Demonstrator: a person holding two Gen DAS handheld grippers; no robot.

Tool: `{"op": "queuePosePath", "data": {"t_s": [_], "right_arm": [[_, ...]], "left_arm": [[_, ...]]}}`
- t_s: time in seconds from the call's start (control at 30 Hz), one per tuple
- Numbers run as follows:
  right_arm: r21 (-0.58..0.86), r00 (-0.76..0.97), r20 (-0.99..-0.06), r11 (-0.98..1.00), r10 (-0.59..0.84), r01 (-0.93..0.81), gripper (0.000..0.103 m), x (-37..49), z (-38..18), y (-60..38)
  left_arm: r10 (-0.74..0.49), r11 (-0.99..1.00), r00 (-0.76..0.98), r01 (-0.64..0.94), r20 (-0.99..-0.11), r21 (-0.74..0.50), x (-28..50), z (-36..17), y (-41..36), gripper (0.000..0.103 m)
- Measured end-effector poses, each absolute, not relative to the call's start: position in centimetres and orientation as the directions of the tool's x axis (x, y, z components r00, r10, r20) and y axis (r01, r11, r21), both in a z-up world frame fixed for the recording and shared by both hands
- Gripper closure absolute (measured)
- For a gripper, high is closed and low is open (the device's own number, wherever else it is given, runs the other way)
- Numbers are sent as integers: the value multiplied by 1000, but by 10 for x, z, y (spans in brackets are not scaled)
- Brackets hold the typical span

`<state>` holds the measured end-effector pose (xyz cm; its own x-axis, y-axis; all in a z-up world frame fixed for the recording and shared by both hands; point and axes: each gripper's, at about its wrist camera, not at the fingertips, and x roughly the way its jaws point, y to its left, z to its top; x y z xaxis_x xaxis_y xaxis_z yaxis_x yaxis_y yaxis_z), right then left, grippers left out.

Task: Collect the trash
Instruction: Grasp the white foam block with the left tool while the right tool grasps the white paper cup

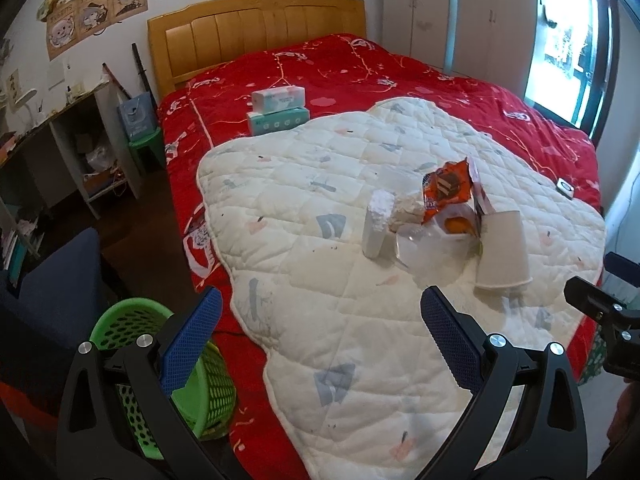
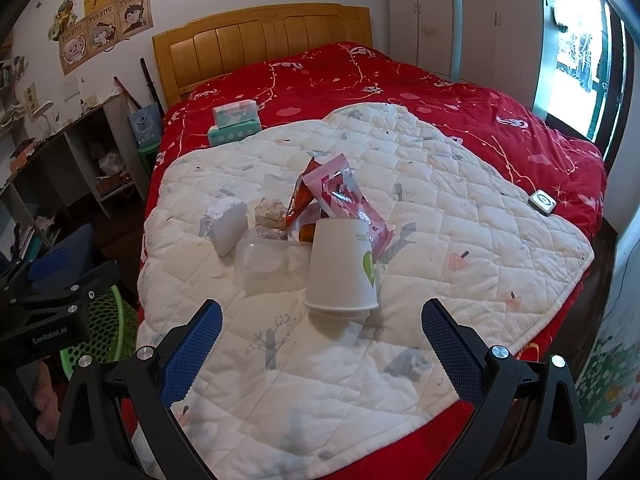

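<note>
Left claw [image 1: 320, 320] and right claw [image 2: 320, 328] both spread wide, empty, hovering short of the paper cup [image 2: 342, 268] mid-bed.

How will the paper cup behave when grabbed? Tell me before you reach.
The paper cup lies on its side with its open mouth toward the camera, so a push would likely roll it in a curve across the quilt. It looks empty and thin-walled, so probably very light, and the jaws could crush it. A gentle squeeze seems safest.
</note>
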<state>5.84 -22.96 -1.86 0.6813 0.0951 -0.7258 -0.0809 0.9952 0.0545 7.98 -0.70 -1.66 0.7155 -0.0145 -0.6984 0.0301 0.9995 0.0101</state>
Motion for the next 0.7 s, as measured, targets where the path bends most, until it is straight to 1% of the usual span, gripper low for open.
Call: {"op": "queuePosePath", "data": {"t_s": [0.27, 0.47, 0.6, 0.7], "right_arm": [[52, 673, -733, 995, 99, -89, 6, 85, -21, -235], [56, 661, -742, 994, 108, -99, 6, 103, -25, -242], [64, 648, -754, 994, 106, -89, 6, 112, -31, -249], [81, 636, -764, 994, 112, -78, 6, 118, -37, -254]], "left_arm": [[-65, 997, 692, 72, -719, -22, 117, -24, -12, 8], [-107, 993, 670, 112, -735, -43, 145, -33, -18, 18], [-135, 989, 648, 134, -749, -61, 165, -40, -25, 22], [-157, 985, 635, 160, -756, -70, 178, -44, -31, 29]]}}
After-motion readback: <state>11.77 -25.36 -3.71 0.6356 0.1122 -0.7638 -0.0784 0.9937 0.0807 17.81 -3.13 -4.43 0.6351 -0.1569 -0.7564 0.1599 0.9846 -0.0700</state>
